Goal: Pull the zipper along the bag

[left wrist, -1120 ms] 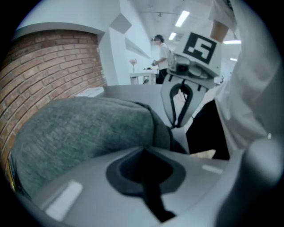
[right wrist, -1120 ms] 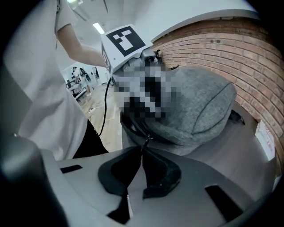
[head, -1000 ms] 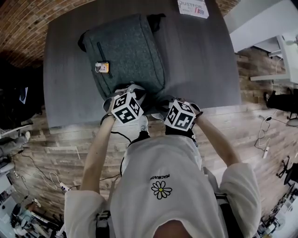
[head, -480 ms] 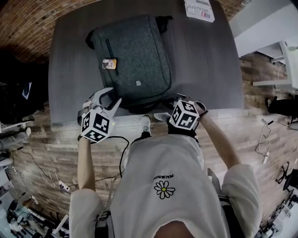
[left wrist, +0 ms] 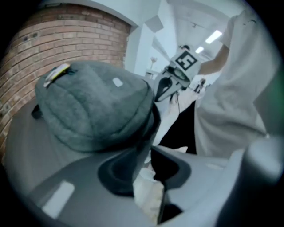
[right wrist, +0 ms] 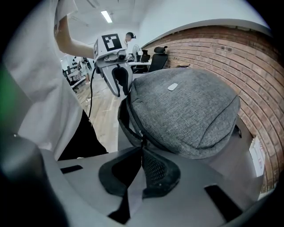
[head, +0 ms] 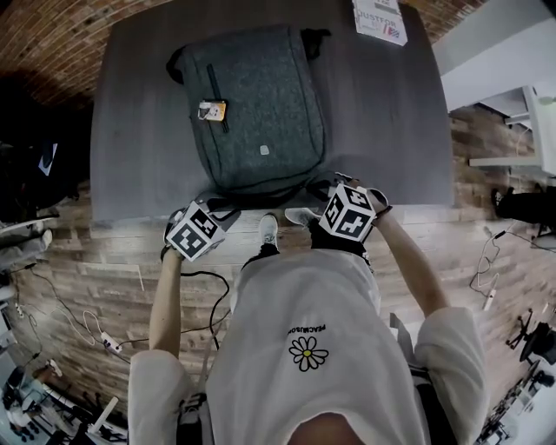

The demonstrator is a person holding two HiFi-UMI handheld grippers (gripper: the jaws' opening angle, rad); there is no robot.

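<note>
A grey backpack [head: 261, 104] lies flat on the dark table [head: 139, 130], with a small orange tag [head: 211, 110] on its left side. My right gripper [head: 306, 209] is at the bag's near right corner. In the right gripper view it [right wrist: 142, 148] is shut on the zipper pull [right wrist: 141, 141], where the zipper line meets its tips. My left gripper [head: 215, 211] is at the table's front edge by the bag's near left corner. Its jaws [left wrist: 148, 153] are opening, with a gap between the pads. The bag's dark edge [left wrist: 151, 128] lies just ahead of them, and nothing is pinched.
A printed card [head: 380, 17] lies at the table's far right corner. The person's white shoe [head: 268, 230] and a black cable [head: 208, 278] are on the wooden floor just below the table's front edge. A brick wall [head: 52, 43] curves behind the table.
The left gripper left the bag's near edge, swung out left past the table's front edge, then came back a little toward the near left corner. The right gripper stayed put.
</note>
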